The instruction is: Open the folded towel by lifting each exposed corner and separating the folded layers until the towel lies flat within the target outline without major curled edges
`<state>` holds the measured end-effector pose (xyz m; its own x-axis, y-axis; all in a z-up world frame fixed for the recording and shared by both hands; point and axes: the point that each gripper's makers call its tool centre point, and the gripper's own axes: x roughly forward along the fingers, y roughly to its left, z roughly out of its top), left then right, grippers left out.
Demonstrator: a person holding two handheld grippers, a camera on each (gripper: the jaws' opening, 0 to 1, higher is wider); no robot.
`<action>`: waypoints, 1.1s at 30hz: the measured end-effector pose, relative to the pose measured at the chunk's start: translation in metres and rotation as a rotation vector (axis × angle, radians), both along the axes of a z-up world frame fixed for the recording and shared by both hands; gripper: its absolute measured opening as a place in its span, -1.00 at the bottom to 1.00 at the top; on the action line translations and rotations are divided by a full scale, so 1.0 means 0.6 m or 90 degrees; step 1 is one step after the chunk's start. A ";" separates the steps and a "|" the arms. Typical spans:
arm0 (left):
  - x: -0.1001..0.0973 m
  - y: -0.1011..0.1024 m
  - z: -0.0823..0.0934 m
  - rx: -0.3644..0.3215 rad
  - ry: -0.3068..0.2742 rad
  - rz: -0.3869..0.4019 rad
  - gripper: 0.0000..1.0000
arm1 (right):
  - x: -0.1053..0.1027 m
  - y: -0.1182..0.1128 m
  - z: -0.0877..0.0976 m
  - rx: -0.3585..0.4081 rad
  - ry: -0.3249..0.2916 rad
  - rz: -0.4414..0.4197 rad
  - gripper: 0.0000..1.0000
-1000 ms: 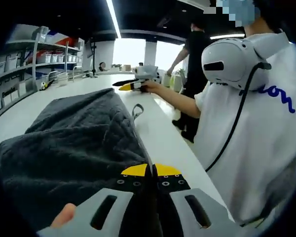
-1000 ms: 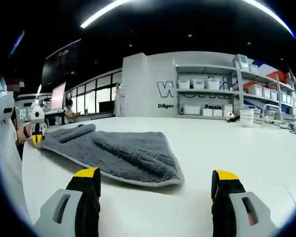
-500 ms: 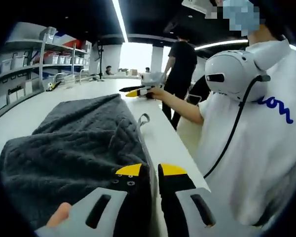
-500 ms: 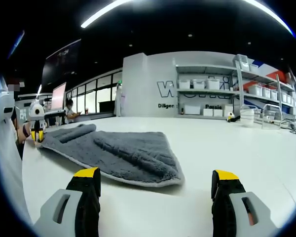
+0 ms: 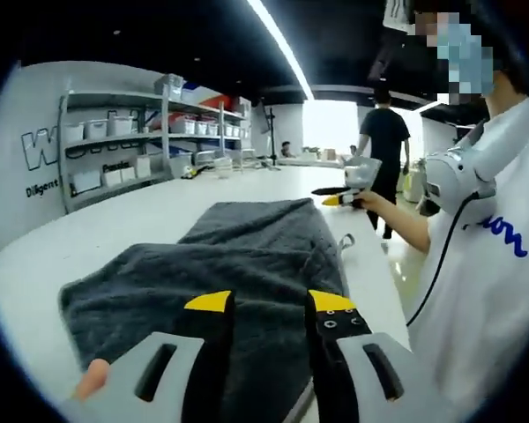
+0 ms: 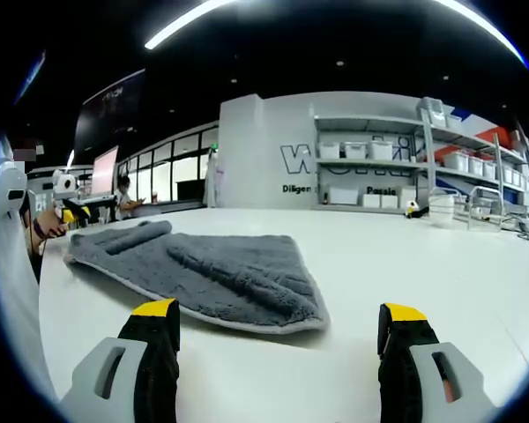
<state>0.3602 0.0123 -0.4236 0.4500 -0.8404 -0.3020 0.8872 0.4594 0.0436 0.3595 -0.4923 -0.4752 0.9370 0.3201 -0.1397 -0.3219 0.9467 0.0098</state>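
A dark grey towel [image 5: 247, 251] lies partly folded on the white table [image 5: 115, 233], with a small hanging loop [image 5: 345, 240] at its right edge. My left gripper [image 5: 271, 304] hovers open over the towel's near end, nothing between its yellow-tipped fingers [image 5: 210, 302]. Beyond the far end of the towel a hand holds my right gripper [image 5: 342, 196]. In the right gripper view the towel [image 6: 203, 264] stretches away to the left with a thick rolled fold along its near edge. My right gripper [image 6: 279, 313] stands wide open just short of it. The left gripper [image 6: 66, 210] hangs above the towel's far end.
Shelves with white bins [image 5: 132, 145] line the wall beyond the table. The person holding the grippers, in a white shirt [image 5: 494, 264], stands along the table's edge. Another person in black [image 5: 385, 145] stands further back. Bare table [image 6: 423, 256] spreads right of the towel.
My left gripper has opened, let go of the towel's near end and swung its view left. In the right gripper view it has risen off the towel. My right gripper has stayed still.
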 end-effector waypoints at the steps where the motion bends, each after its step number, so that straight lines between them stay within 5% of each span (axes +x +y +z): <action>1: 0.006 0.014 0.002 0.007 -0.013 0.019 -0.28 | 0.000 0.000 0.000 0.000 0.000 0.000 0.90; 5: 0.022 0.059 0.003 -0.010 -0.003 0.093 0.02 | 0.000 -0.001 0.001 0.000 -0.001 -0.002 0.90; 11: 0.051 0.117 -0.013 -0.048 0.035 0.205 0.81 | 0.000 -0.003 0.002 0.000 -0.004 -0.006 0.91; 22: 0.054 0.135 -0.066 -0.002 0.050 0.226 0.99 | 0.000 -0.001 0.002 0.002 -0.003 -0.007 0.91; 33: 0.043 0.145 -0.067 -0.030 0.019 0.224 0.98 | 0.000 -0.001 0.001 0.002 -0.001 -0.008 0.91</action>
<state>0.3861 0.0994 -0.4640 0.7062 -0.6488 -0.2835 0.6746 0.7381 -0.0089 0.3595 -0.4930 -0.4746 0.9411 0.3093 -0.1371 -0.3106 0.9505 0.0121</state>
